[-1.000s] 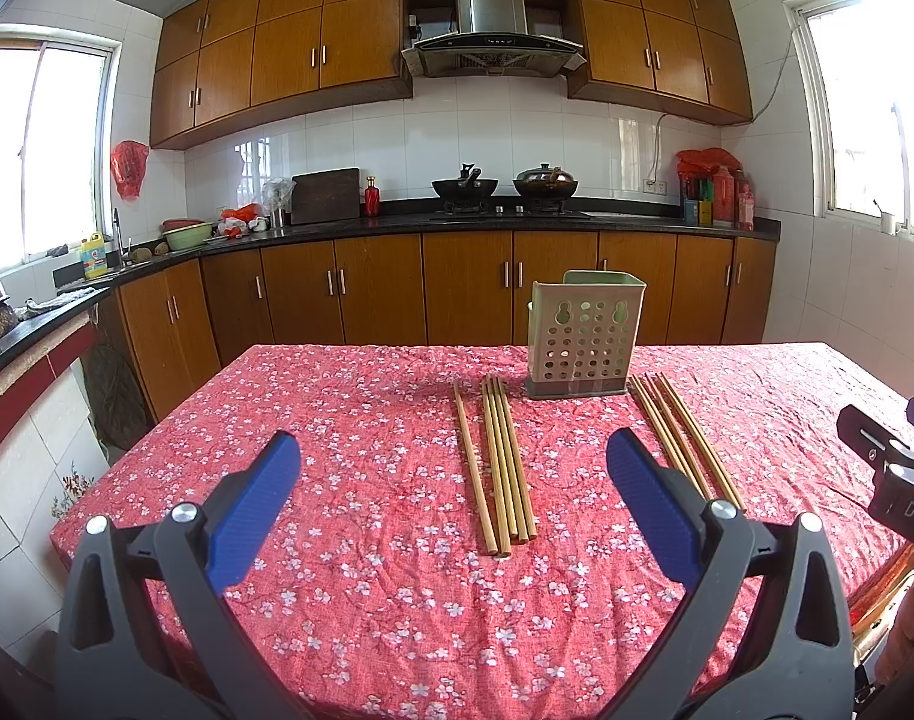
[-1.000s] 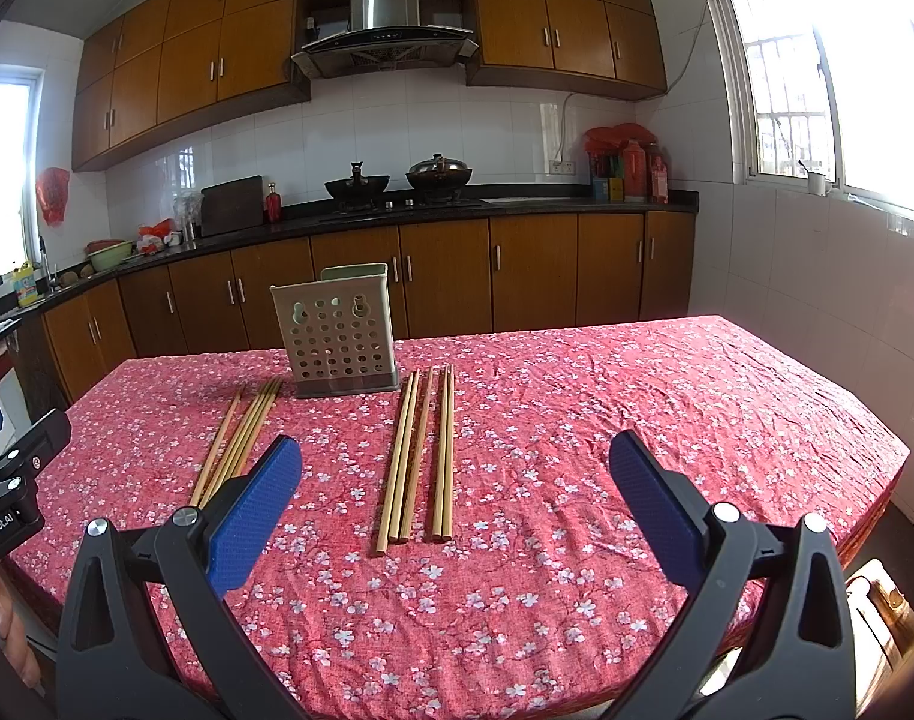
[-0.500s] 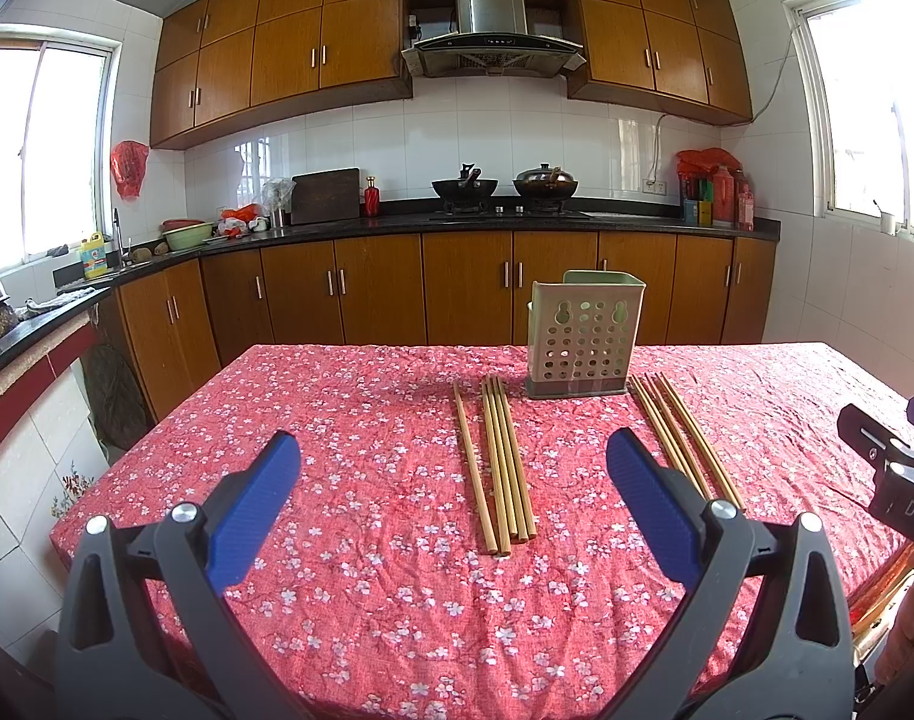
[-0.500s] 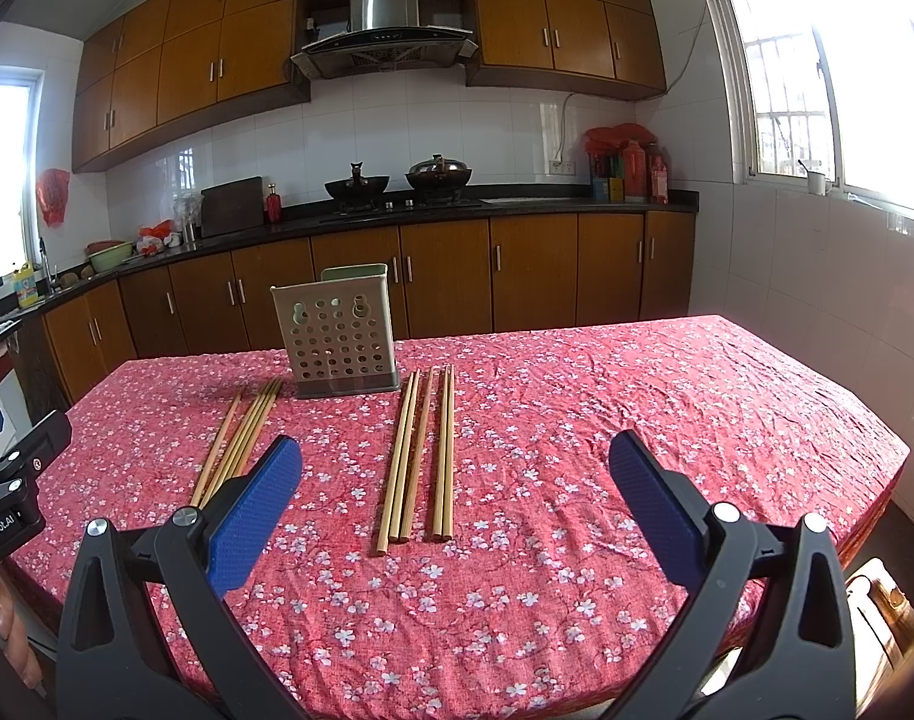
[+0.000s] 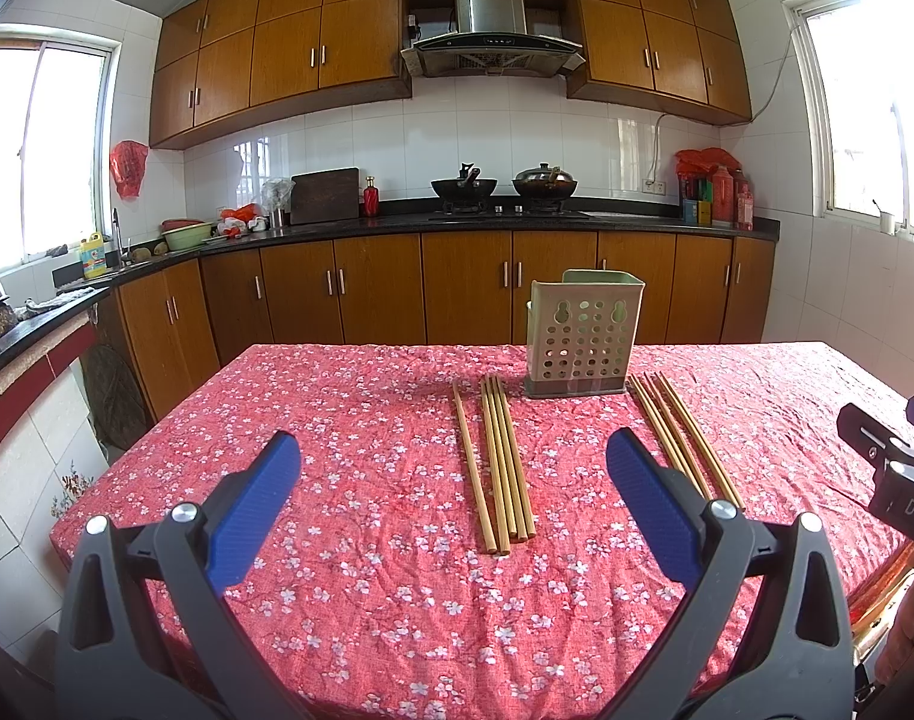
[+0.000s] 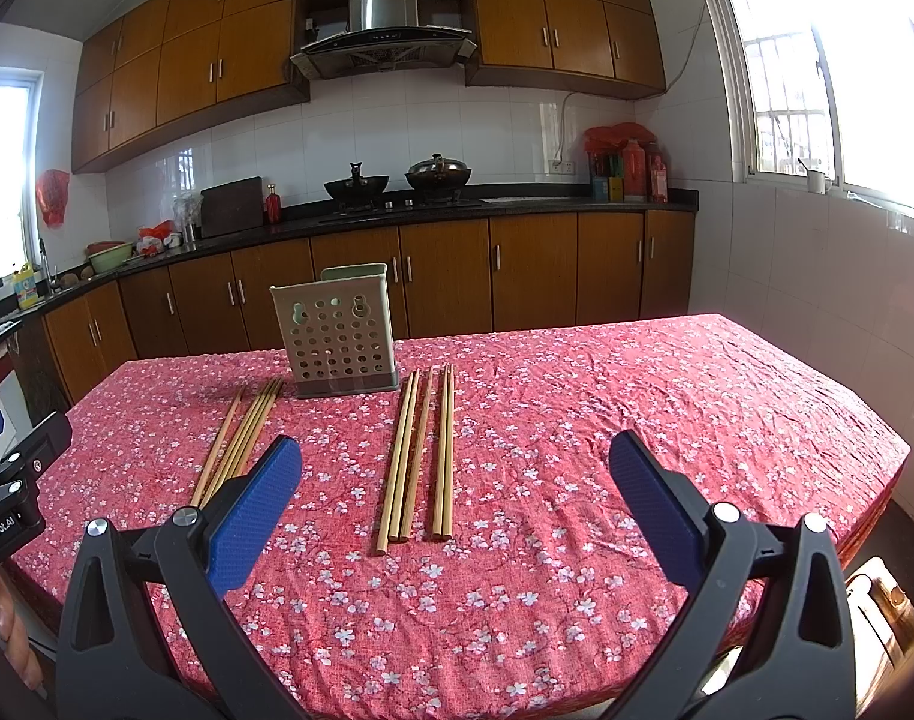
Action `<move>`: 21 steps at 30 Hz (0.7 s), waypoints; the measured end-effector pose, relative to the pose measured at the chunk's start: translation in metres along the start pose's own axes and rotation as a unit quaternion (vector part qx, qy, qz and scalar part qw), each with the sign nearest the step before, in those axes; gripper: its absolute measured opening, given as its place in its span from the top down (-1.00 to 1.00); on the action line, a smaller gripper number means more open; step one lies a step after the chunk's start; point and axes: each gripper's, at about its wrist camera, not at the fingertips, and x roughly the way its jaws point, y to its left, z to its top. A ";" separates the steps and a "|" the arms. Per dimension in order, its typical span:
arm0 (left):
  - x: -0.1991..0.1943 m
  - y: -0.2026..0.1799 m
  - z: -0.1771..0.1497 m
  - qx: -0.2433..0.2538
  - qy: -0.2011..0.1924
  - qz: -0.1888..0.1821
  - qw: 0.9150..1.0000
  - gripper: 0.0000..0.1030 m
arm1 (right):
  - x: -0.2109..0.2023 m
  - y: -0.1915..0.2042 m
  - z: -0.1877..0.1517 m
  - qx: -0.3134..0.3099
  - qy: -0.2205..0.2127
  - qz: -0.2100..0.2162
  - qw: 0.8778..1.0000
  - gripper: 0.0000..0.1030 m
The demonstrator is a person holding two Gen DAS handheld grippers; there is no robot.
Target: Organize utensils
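- Left wrist view shows a left bundle of chopsticks (image 5: 499, 462) lying flat mid-tabletop, tips toward the far edge, one stick slightly apart from the rest; a right bundle of chopsticks (image 5: 679, 438) lies just right of it, fanned a little.
- Likely light, stiff, thin bamboo; round and smooth, so apt to roll or slip from the pads; probably best pinched across the middle of a stick, or near the close ends where they lie together.
- Perforated utensil holder (image 5: 583, 333) stands upright between the bundles' far ends, toward the far edge; its open top looks empty, so sorting has not begun.
- Left gripper (image 5: 451, 480) hovers over the near edge, jaws spread wide, nothing between them.
- Right gripper (image 6: 454, 480) likewise, jaws released and empty, facing the right bundle.
- Floral red tablecloth (image 5: 337, 420) is wrinkled; sticks may catch.
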 end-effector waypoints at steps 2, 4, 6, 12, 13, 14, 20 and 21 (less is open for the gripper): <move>0.000 0.000 0.000 0.000 0.000 0.000 1.000 -0.92 | 0.000 0.000 0.000 0.000 0.000 0.000 1.000 -0.97; 0.000 0.000 0.000 0.000 0.000 0.000 1.000 -0.92 | 0.000 -0.001 -0.001 0.000 0.000 0.000 1.000 -0.97; 0.000 0.000 0.000 0.000 0.001 0.000 1.000 -0.92 | 0.000 -0.001 -0.001 0.001 0.001 -0.001 1.000 -0.97; 0.001 0.005 0.003 0.000 0.006 0.001 1.000 -0.92 | 0.006 -0.002 -0.001 0.004 0.006 -0.002 1.000 -0.97; 0.003 0.007 0.003 -0.003 0.009 0.001 1.000 -0.92 | 0.008 -0.002 -0.001 0.004 0.007 -0.003 1.000 -0.97; 0.010 0.002 0.001 -0.005 0.012 0.000 1.000 -0.92 | 0.011 -0.003 -0.002 0.005 0.008 -0.003 1.000 -0.97; 0.035 0.013 -0.004 -0.020 0.045 0.005 0.999 -0.92 | 0.033 -0.016 -0.002 0.025 0.040 0.009 0.999 -0.96; 0.043 0.015 -0.005 -0.023 0.057 0.010 0.998 -0.92 | 0.038 -0.018 -0.002 0.027 0.046 0.010 0.999 -0.91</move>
